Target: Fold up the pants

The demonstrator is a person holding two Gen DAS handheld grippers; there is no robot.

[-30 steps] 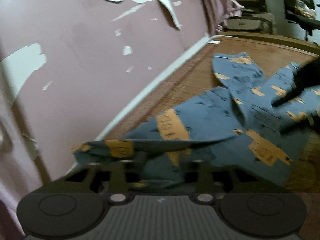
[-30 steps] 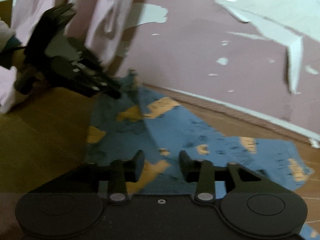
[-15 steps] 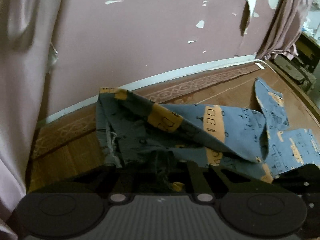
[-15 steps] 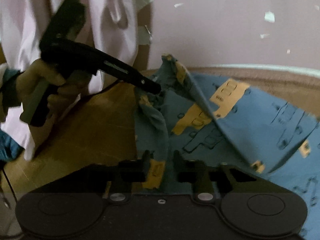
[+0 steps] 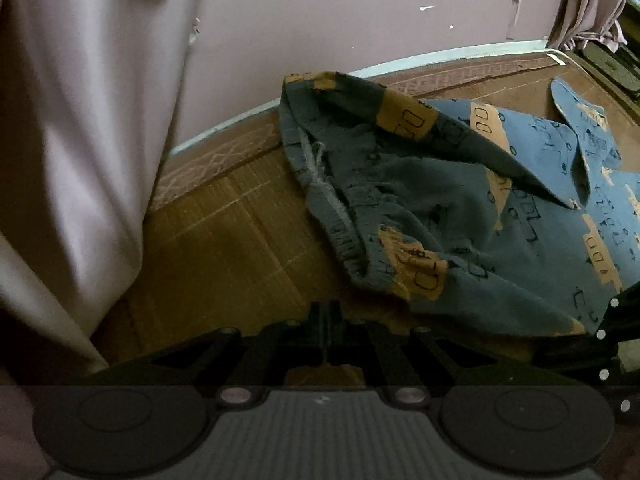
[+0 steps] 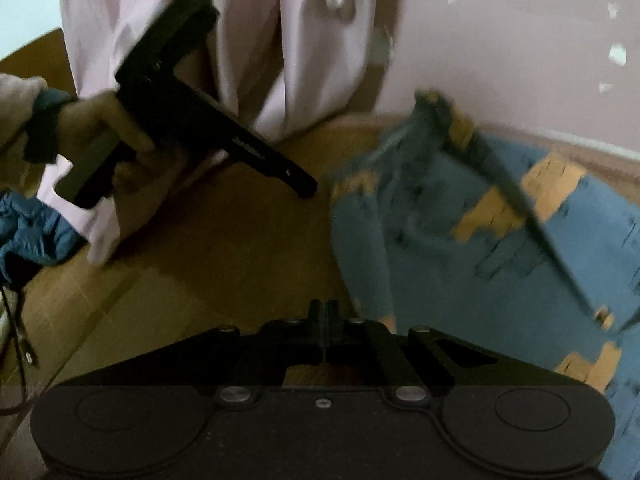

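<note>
Blue pants point(image 5: 460, 208) with orange patches lie crumpled on the brown woven mat point(image 5: 240, 240), the elastic waistband point(image 5: 344, 232) turned toward me. My left gripper point(image 5: 326, 320) is shut just short of the waistband, with nothing between its fingers. In the right wrist view the pants point(image 6: 480, 260) are blurred at the right. My right gripper point(image 6: 325, 320) is shut too and holds nothing, a cloth edge lying just beside its right finger. A hand point(image 6: 92, 128) holds the left gripper point(image 6: 304, 188), which points down at the mat left of the pants.
A pale curtain point(image 5: 80, 120) hangs at the left, and a pink peeling wall point(image 5: 360, 20) with a white skirting runs behind the pants. The right gripper's black frame point(image 5: 612, 332) shows at the right edge. A blue garment point(image 6: 24, 232) lies at the far left.
Both grippers went from open with cloth at their fingers to shut and empty. They drew back, and the lifted waistband end now rests on the mat.
</note>
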